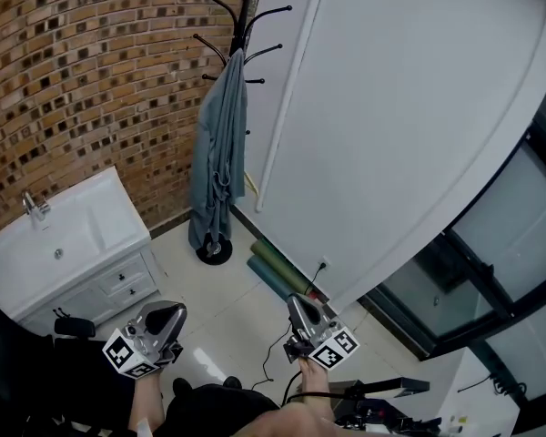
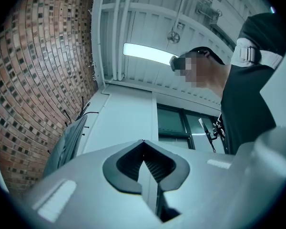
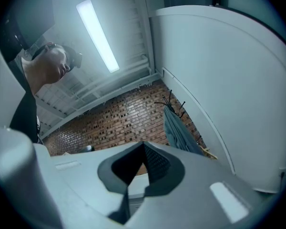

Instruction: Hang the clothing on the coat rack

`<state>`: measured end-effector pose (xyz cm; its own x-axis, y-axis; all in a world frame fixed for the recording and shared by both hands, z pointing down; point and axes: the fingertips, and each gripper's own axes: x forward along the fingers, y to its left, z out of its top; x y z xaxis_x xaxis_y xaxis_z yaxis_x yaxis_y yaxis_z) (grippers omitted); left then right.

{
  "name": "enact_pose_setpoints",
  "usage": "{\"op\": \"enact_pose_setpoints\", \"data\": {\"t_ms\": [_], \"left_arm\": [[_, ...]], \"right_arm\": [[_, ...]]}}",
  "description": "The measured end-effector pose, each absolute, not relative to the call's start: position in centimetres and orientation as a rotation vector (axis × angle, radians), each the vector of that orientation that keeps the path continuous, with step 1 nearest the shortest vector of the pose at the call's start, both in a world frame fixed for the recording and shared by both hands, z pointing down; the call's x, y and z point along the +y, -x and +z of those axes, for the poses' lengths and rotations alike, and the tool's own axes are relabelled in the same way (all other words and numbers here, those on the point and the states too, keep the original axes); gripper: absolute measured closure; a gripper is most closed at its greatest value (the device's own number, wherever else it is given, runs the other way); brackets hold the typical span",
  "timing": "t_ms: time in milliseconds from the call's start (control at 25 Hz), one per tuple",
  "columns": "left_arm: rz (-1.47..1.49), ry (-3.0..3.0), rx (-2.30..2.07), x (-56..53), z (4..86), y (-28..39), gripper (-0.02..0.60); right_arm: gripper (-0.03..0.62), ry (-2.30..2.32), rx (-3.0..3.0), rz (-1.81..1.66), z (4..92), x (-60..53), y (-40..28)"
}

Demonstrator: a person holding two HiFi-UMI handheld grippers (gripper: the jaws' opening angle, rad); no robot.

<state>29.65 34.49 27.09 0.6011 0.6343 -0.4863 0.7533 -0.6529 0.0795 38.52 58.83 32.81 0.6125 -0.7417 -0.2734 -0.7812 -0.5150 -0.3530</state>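
- The long grey-blue cloth garment [image 1: 218,162] hangs from an upper hook of the tall black metal coat rack [image 1: 246,16] and drapes down almost to the rack's round base, in the corner between the brown brick wall [image 1: 91,80] and the white curved wall panel [image 1: 391,135]
- The left gripper [image 1: 164,321] has its jaws pressed together with nothing between them; it is held low by the person's body, well apart from the rack
- The right gripper [image 1: 302,317] is likewise closed on nothing, and just as far from the garment
- The hanging step looks done, since neither tong carries clothing
- The next move seems to call for little beyond keeping both tongs clear of the rack; tidying the drape would mean stepping toward the corner, past the white sink cabinet [image 1: 73,244], and opening a tong first
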Motion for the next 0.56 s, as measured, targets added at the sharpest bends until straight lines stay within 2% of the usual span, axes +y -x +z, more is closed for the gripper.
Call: {"op": "enact_pose_setpoints", "data": {"t_ms": [560], "left_arm": [[-0.625,-2.589,1.149,40.1,26.4,-31.0,0.580]], "right_arm": [[0.594,2.384,1.252,0.147,32.8,63.4,-39.9]]}}
